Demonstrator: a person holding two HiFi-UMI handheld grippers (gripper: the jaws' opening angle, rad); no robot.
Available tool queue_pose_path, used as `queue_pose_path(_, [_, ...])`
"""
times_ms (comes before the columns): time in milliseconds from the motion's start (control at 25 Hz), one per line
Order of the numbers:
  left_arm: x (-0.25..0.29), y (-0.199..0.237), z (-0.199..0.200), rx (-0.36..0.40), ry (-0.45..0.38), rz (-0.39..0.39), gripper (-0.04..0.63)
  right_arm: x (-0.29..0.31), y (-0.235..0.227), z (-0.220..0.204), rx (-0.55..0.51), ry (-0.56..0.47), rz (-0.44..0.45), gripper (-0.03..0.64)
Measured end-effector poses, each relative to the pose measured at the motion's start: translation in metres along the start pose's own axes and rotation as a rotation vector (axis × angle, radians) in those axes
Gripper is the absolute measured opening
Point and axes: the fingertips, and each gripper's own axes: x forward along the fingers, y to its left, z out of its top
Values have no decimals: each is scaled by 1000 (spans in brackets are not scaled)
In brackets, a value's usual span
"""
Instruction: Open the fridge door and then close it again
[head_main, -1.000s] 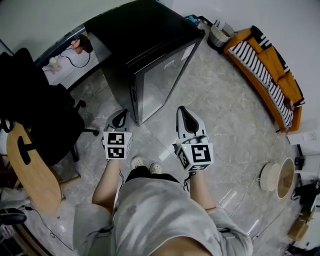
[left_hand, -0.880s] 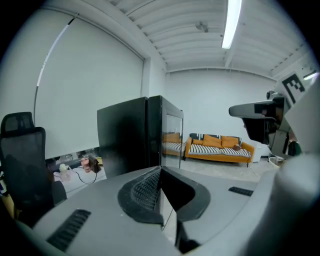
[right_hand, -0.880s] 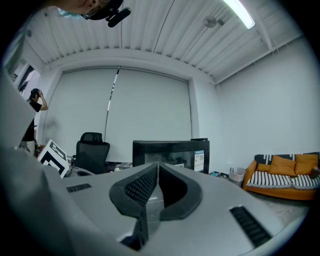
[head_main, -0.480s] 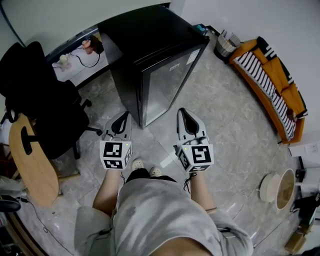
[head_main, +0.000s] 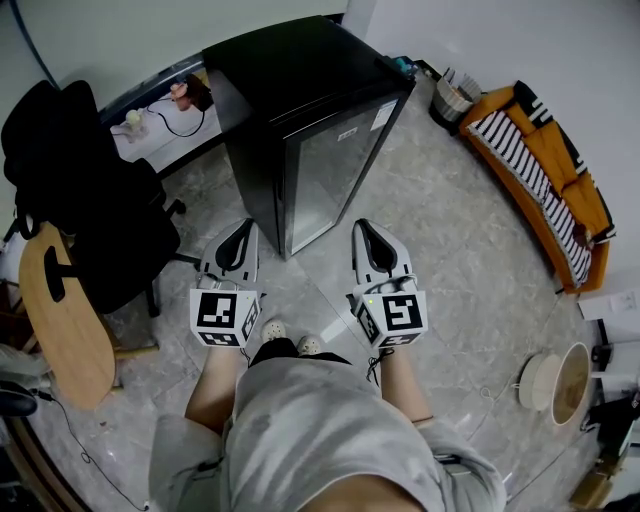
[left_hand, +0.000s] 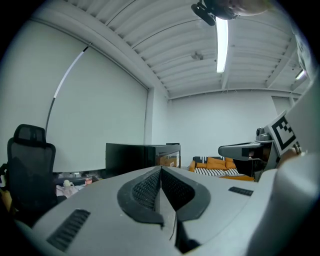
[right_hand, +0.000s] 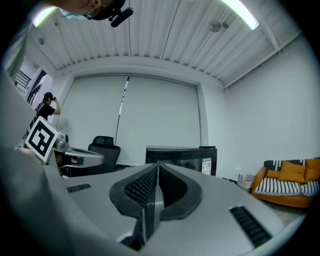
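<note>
Hand-held pair: left gripper (head_main: 242, 232), right gripper (head_main: 366, 230) — pale grey moulded shells, black ribbed pads (left_hand: 147, 190), slotted vents. At each rear a marker cube (head_main: 225, 317), black-and-white squares. Worn — mottled grey T-shirt (head_main: 320, 420), dark shorts (head_main: 285, 348), pale clogs (head_main: 273, 327).

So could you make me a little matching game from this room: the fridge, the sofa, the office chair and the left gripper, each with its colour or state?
Things:
1. fridge
2. sofa
3. office chair
4. left gripper

Descriptions:
A. orange, with striped cushions, at the right
B. jaws shut, nothing between them
C. black, high-backed, at the left
D. black cabinet, door closed, straight ahead

Pairs: 1-D, 2-A, 3-C, 4-B
</note>
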Motion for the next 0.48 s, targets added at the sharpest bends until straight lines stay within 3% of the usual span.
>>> queue_pose_path(480, [-15,-13,16,5,-42,-15,17,-18,4,9,0,-17,6,25])
